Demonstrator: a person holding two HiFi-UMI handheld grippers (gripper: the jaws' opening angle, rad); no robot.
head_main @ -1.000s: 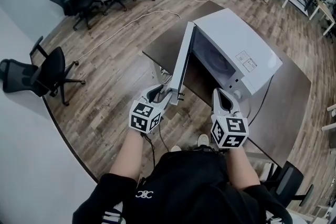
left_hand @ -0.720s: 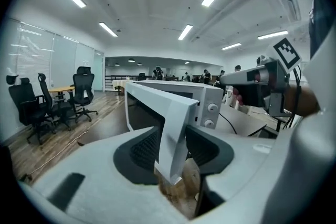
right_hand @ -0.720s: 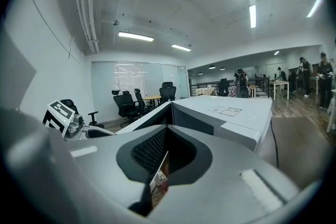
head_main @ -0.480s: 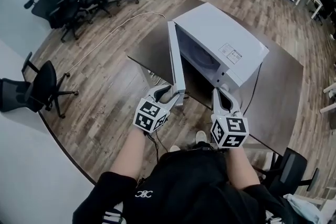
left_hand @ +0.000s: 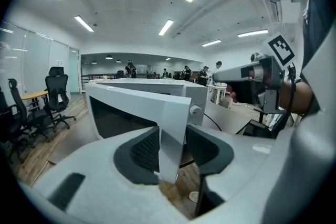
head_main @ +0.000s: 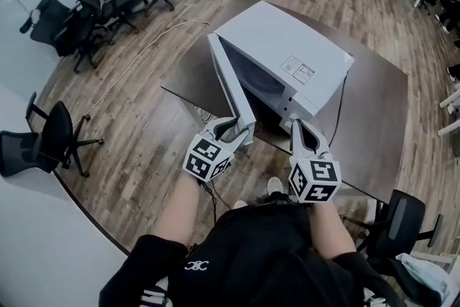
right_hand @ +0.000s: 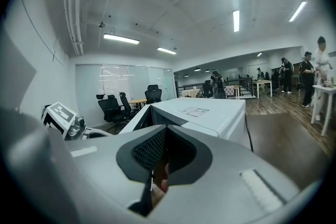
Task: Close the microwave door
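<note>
The white box-shaped microwave [head_main: 287, 47] stood on a dark brown table [head_main: 377, 111] at upper centre, its white, dark-windowed door [head_main: 228, 86] partly open. The left gripper [head_main: 241, 128] was clamped on the door's free edge. The right gripper [head_main: 300, 127], jaws together and empty, hung just to its right.

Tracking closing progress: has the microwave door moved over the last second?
Yes. The door, held in the left gripper, has swung inward toward the microwave, narrowing the opening.
</note>
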